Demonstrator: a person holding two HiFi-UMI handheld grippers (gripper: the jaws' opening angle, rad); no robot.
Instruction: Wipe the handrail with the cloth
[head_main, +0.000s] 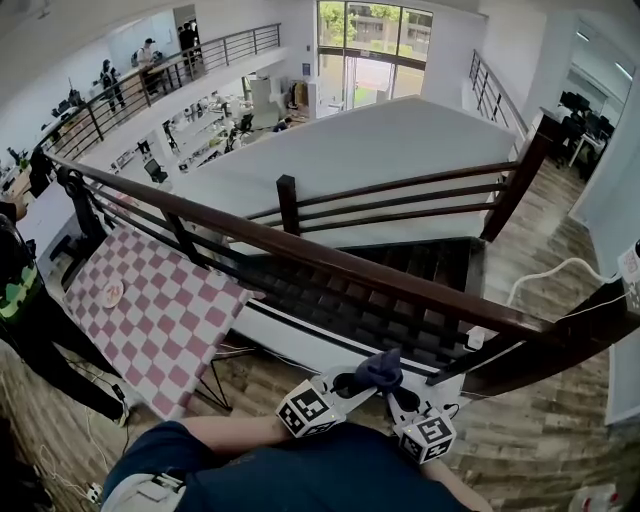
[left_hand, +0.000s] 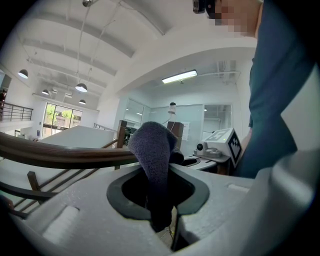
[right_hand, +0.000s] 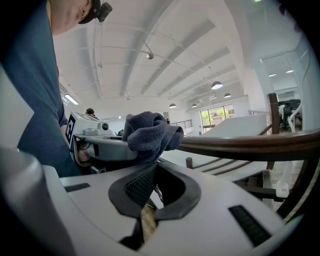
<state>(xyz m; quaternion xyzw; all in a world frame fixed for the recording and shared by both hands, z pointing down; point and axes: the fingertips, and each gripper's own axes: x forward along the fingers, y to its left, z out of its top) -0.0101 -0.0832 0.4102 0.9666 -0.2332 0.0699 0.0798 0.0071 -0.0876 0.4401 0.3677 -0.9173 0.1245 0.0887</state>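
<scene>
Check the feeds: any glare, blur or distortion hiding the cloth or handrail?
Head view: fisheye bows the handrail, windows bright, cloth sharp. Left gripper view: dark vignetted corners, cloth crisp. Right gripper view: even light, handrail clear.

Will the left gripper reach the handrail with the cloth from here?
Probably yes: the left gripper holds the cloth close before the handrail, and nothing stands between them.

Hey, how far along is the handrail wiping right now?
Done: the cloth is picked up, pinched by both the left gripper and the right gripper. In hand: it is held close to the person, short of the handrail and not visibly touching it. Left: laying the cloth on the rail and wiping along it. No wiped stretch shows.
</scene>
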